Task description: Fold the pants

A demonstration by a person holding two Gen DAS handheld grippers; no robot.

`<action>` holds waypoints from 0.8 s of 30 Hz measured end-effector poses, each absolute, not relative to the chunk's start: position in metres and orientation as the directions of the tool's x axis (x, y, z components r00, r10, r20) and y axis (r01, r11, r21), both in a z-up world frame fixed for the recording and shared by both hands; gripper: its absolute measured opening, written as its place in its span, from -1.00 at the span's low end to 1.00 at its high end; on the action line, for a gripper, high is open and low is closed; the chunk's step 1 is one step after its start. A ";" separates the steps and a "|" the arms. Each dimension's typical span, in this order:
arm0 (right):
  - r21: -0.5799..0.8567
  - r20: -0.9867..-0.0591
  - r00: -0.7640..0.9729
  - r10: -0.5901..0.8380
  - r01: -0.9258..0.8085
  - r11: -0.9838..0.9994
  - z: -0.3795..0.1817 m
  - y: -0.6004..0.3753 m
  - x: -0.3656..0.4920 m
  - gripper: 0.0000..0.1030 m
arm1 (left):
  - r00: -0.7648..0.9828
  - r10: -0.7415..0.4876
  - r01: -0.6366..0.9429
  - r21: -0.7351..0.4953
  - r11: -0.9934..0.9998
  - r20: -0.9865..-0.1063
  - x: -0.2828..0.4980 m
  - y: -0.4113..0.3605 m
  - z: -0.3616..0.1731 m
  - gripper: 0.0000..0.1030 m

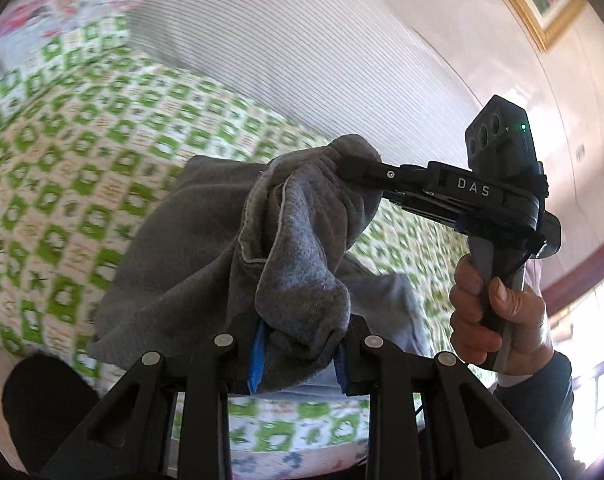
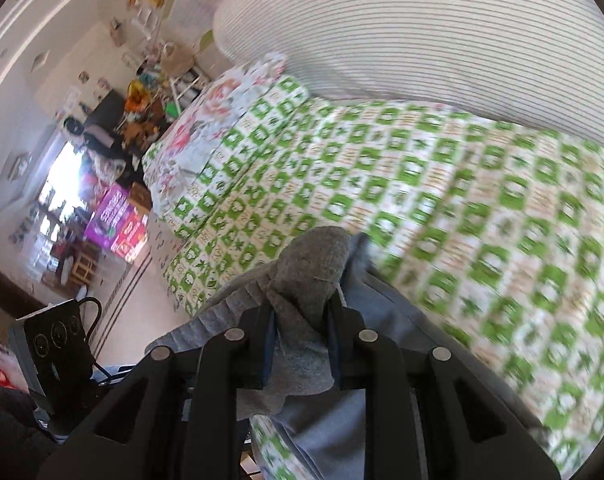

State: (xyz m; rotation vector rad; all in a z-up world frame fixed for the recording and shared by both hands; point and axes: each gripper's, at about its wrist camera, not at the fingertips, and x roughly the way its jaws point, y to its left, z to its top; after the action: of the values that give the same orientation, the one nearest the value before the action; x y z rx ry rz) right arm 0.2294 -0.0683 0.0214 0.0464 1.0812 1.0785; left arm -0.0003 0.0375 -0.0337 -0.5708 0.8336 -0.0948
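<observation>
A: Where are the pants?

B: Lifted over the bed, bunched at centre between both tools.

A: The left gripper?

B: Clamped on grey cloth at 6 o'clock.

A: And the right gripper?

B: Pinching another fold; from the left camera it reaches in from 3 o'clock, a hand on its handle.

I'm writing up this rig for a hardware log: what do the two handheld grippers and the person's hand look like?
Both the left gripper and right gripper are matte black with silver pivot pins and blue finger pads. The right one reads "DAS" in white, with a green LED. The right hand is bare, with a dark sleeve.
</observation>
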 end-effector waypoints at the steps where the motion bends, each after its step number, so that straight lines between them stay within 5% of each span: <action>1: 0.511 -0.683 0.053 0.728 -0.678 0.529 0.022 -0.078 0.229 -0.55 | 0.670 -0.306 -0.124 -0.508 0.852 -0.676 0.003 0.029 -0.033 -0.47; 24: 0.635 -0.587 0.198 0.785 -0.488 0.599 -0.027 -0.270 0.241 -0.55 | 0.550 -0.350 0.135 -0.333 0.933 -0.758 0.042 -0.134 -0.054 -0.47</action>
State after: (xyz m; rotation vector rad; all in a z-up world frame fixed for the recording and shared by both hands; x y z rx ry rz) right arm 0.2408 -0.2704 -0.0271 0.3405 1.0326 0.9145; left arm 0.0416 -0.1336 -0.0537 -0.2476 0.9471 -0.2905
